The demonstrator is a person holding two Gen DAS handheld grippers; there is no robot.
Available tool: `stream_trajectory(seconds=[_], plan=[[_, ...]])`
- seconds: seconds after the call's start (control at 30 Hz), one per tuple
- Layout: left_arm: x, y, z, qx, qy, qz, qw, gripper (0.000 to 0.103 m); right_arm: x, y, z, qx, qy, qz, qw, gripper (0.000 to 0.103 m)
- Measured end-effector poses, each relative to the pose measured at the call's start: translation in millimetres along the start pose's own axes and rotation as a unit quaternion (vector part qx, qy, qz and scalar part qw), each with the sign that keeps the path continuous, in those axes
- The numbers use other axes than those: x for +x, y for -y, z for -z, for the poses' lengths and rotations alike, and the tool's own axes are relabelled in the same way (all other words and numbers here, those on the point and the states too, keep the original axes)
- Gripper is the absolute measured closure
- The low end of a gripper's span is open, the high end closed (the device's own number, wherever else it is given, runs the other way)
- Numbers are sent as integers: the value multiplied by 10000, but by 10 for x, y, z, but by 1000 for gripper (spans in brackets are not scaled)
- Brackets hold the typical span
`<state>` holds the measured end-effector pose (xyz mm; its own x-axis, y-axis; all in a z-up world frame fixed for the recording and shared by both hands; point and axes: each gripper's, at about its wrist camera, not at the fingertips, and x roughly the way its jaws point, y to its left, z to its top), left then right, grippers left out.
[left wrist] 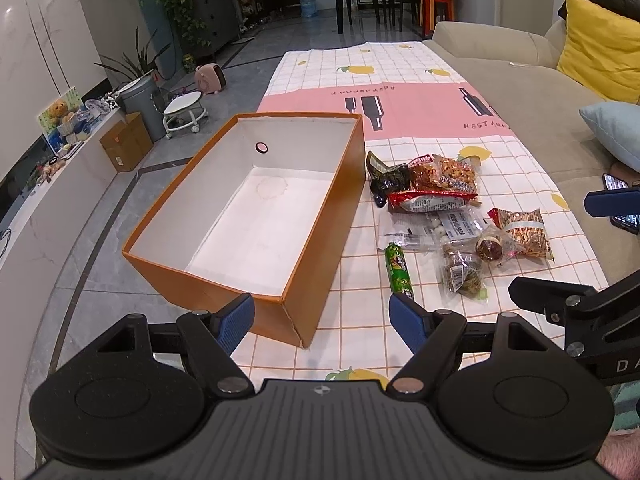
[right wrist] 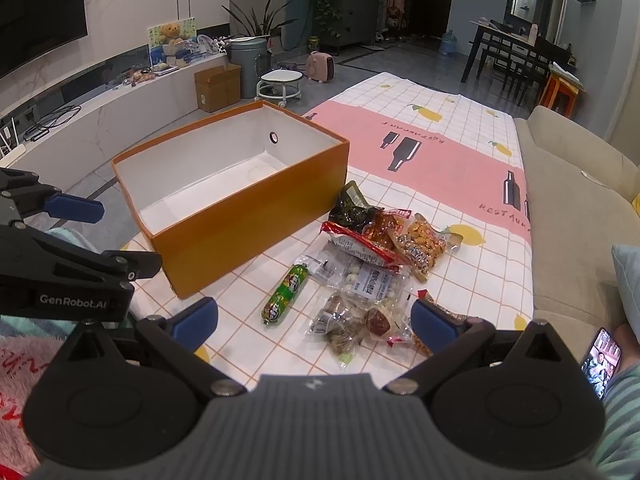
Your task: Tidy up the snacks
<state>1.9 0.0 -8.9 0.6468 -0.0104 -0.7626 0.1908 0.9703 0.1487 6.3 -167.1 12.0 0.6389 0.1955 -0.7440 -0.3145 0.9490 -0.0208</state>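
An orange box with a white empty inside stands on the checked tablecloth; it also shows in the right wrist view. To its right lies a pile of snack packets and a green sausage stick. My left gripper is open and empty, just before the box's near corner. My right gripper is open and empty, hovering over the nearest packets. Each gripper shows at the edge of the other's view.
A beige sofa with a yellow cushion runs along the right of the table. A phone lies near my right hand. A cardboard carton, a bin and a white stool stand on the floor beyond the box.
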Motion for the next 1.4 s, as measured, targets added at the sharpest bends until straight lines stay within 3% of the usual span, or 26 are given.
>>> stream_trajectory(seconds=[1.4], plan=[[22, 11, -9, -30, -56, -14, 10000, 13, 33, -49, 23, -108, -85, 40, 9999, 4]])
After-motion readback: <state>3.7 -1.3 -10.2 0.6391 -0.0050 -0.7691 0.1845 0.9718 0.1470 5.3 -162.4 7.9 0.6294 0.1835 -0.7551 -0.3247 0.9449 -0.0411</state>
